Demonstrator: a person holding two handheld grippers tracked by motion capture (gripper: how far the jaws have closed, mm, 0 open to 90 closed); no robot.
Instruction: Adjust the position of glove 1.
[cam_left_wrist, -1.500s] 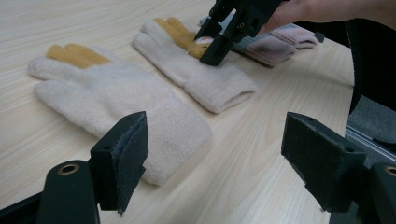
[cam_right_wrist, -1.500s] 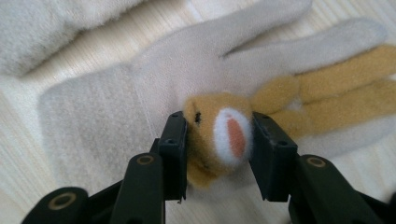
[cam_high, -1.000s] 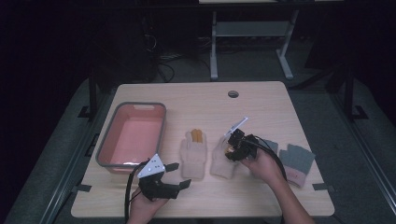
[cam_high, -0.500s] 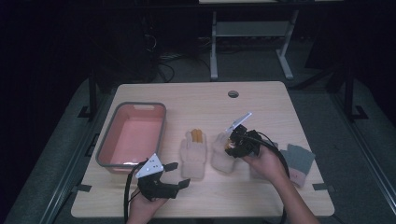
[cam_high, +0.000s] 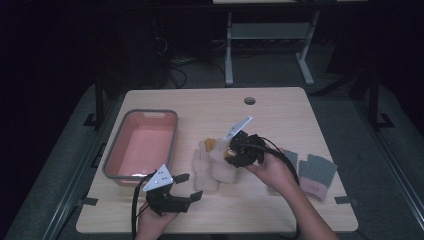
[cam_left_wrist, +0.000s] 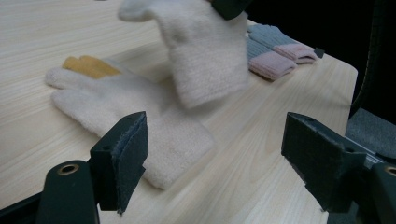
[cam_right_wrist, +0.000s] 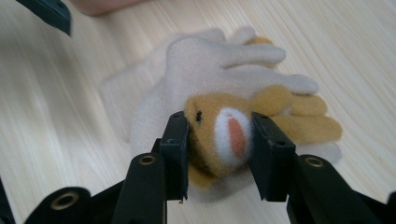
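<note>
Right gripper (cam_right_wrist: 218, 140): jaws closed on cream fleece glove with yellow animal face (cam_right_wrist: 219, 130).
Left gripper (cam_high: 182, 187): open, empty, near the second cream glove (cam_left_wrist: 135, 112).
Pink plastic tray (cam_high: 112, 160): left of gloves.

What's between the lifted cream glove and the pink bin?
The other cream glove lies flat between the held glove and the pink bin; it's low, so nothing visible blocks a lifted path.

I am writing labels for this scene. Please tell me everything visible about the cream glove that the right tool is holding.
The held glove is cream, soft and fuzzy, with a tan animal face patch. The right tool is shut on that patch and lifts it; its cuff hangs above the table. It hangs over the second cream glove, which lies flat.
</note>
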